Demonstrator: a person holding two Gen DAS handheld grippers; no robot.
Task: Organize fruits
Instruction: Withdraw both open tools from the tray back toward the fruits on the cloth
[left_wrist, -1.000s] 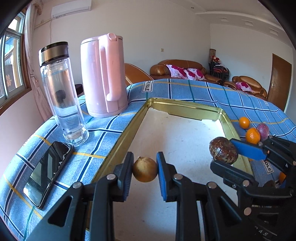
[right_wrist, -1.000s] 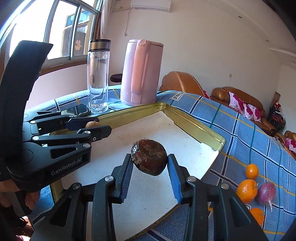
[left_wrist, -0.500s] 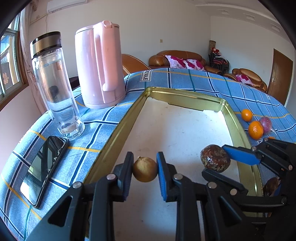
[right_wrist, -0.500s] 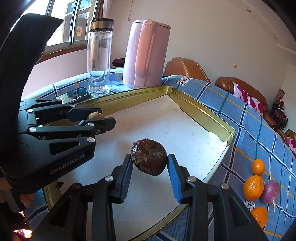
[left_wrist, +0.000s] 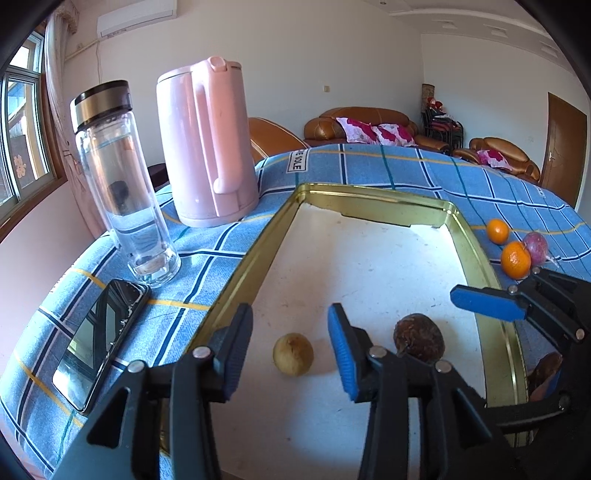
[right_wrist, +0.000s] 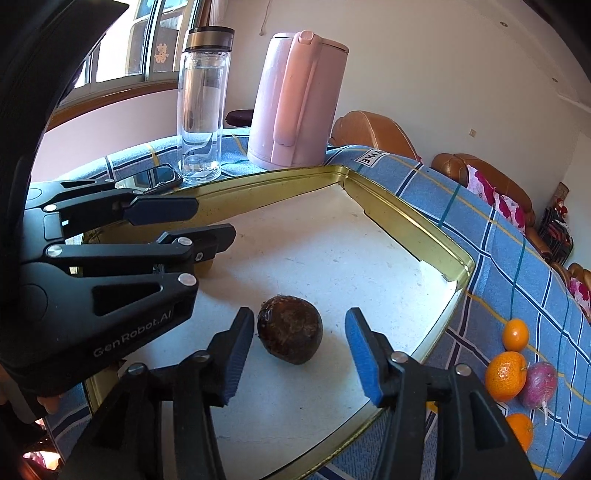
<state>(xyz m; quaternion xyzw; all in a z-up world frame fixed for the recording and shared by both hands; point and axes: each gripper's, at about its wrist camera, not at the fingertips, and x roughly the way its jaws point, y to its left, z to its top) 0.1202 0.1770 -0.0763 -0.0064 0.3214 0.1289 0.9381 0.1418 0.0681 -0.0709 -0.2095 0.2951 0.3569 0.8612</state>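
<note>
The left gripper (left_wrist: 291, 343) is opening, its fingers (left_wrist: 236, 347) spread either side of the small yellow fruit (left_wrist: 293, 353), which lies free on the tray (left_wrist: 258, 254). The right gripper (right_wrist: 295, 350) is opening too, its fingers (right_wrist: 364, 358) clear of the dark brown fruit (right_wrist: 290, 334) resting between them on the tray floor.

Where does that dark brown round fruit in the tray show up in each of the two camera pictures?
Left wrist view: the dark brown fruit lies low and right of centre, on the tray floor, right of the small yellowish fruit.
Right wrist view: near the centre bottom, between that gripper's parted fingers, apart from both.
Shared landmark: the pink kettle behind the tray.
</note>
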